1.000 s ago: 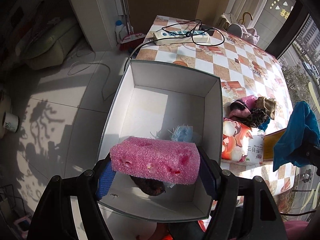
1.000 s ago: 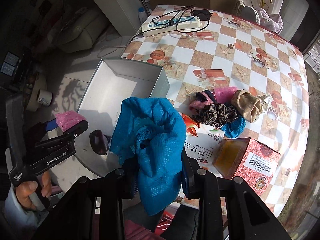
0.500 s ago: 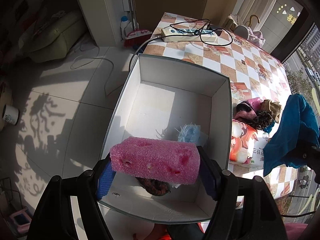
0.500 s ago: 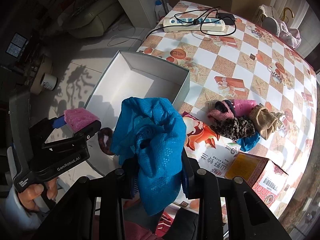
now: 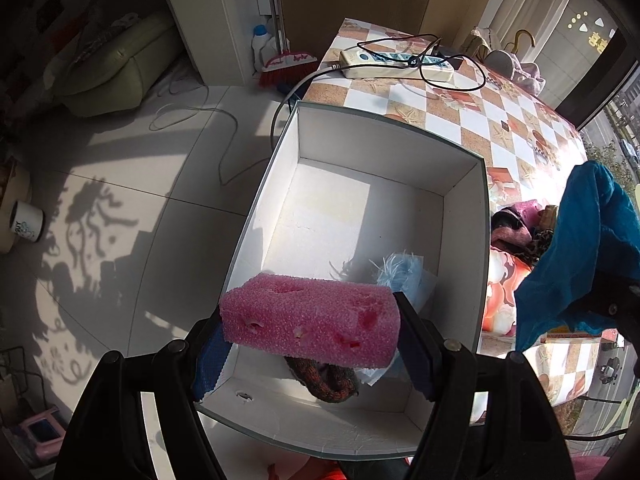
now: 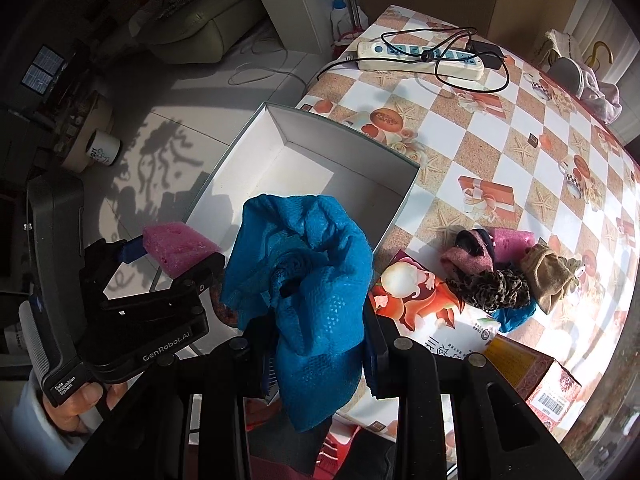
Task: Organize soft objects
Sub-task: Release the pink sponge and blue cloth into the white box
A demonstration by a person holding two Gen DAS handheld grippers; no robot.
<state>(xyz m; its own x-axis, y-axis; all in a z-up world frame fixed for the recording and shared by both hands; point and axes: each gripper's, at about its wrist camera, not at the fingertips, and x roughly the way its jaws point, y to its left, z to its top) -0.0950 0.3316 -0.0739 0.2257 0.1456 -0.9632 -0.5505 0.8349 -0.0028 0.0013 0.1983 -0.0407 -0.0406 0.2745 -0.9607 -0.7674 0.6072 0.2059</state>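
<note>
Box has slid closer under my left tongs since a second ago — the pink sponge they pinch now hangs over the white box's near end, ready to drop. My right tongs sit level beside the box, clamped on the blue cloth — next in, I'd judge.

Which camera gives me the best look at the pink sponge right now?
The left wrist view: the pink sponge fills the foreground, clamped end to end in the left gripper above the white box. The right wrist view shows only one end of it, small and partly hidden by the gripper.
</note>
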